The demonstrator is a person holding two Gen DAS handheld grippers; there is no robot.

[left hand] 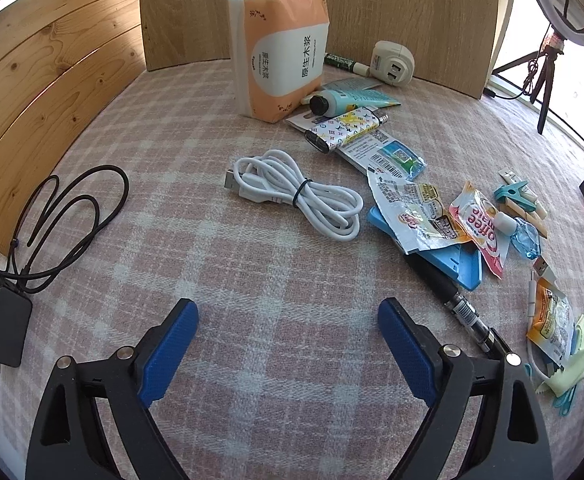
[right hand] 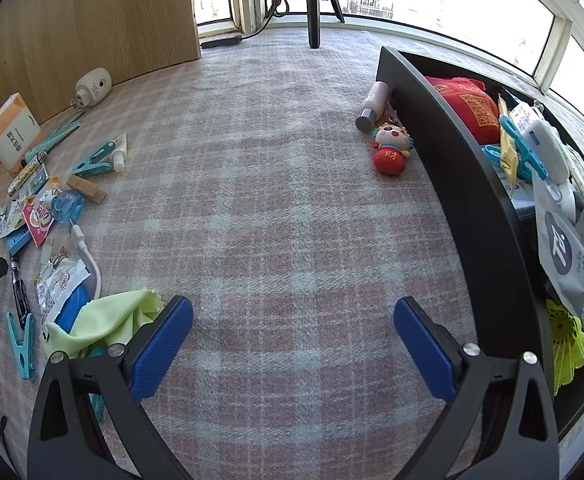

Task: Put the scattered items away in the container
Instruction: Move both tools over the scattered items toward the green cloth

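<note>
Left gripper [left hand: 288, 322] fingers wide apart, nothing between, hovering over bare plaid cloth [left hand: 252, 280]. Right gripper [right hand: 293, 320] likewise spread, empty, above cloth just left of black container [right hand: 452, 168]. Container at right, already holding red pouch [right hand: 466, 104], blue clips, packets. Still scattered: white cable [left hand: 304, 192] coiled ahead of left gripper, black charger [left hand: 4, 326] far left, tissue pack [left hand: 280, 52] upright at back, sachets, pen [left hand: 448, 292], yellow-green cloth [right hand: 108, 316] touching right gripper's left finger. Red doll [right hand: 390, 148] and tube [right hand: 374, 106] just beside container wall.
</note>
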